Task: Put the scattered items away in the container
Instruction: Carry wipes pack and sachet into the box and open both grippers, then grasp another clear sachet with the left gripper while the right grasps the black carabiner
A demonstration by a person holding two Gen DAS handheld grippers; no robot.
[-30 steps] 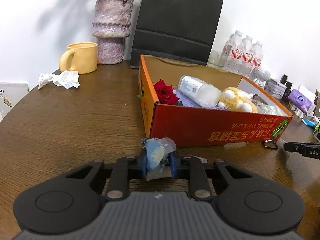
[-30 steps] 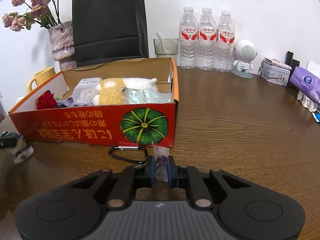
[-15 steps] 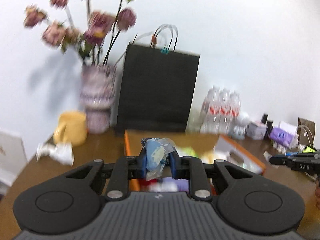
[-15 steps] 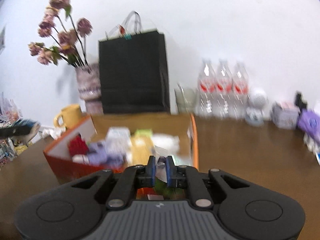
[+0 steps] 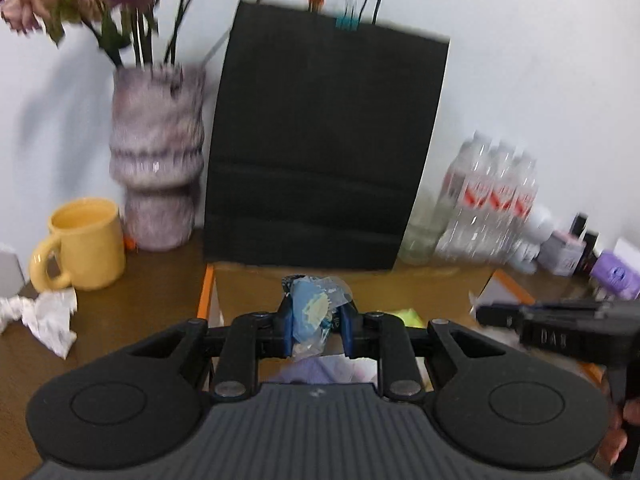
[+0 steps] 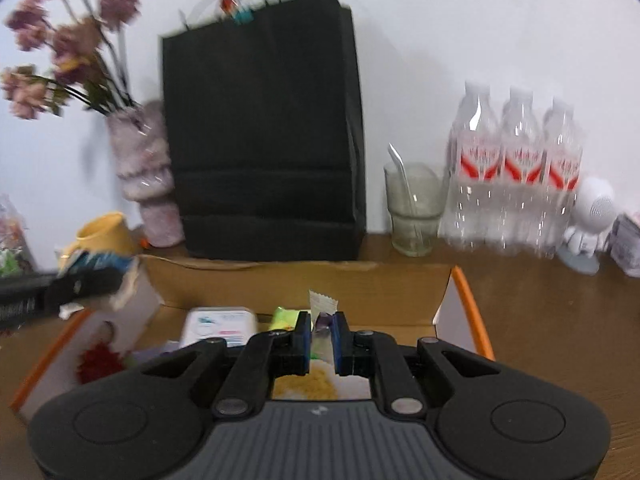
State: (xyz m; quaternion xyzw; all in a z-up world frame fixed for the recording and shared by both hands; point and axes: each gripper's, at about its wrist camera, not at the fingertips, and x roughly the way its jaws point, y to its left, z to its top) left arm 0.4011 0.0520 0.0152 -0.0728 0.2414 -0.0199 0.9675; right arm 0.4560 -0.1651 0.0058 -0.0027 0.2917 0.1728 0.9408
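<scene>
My left gripper (image 5: 316,326) is shut on a crumpled blue and clear plastic wrapper (image 5: 314,306) and holds it above the near left part of the orange cardboard box (image 5: 206,288). My right gripper (image 6: 322,338) is shut on a small clear sachet (image 6: 322,306) with a serrated white top and holds it above the box (image 6: 468,296). In the box lie a white tub (image 6: 220,326), a red rose (image 6: 98,360), a green packet (image 6: 284,316) and a yellow plush (image 6: 310,384). The left gripper with its wrapper shows at the left of the right wrist view (image 6: 94,270).
Behind the box stand a black paper bag (image 6: 264,128), a vase of dried flowers (image 5: 158,156), a yellow mug (image 5: 86,242), a glass (image 6: 414,208) and three water bottles (image 6: 516,168). Crumpled tissue (image 5: 48,314) lies at the left. A white robot figure (image 6: 588,224) stands at the right.
Both grippers have risen from the table in front of the box, with their items, and moved forward over the box. The carabiner on the table is out of view.
</scene>
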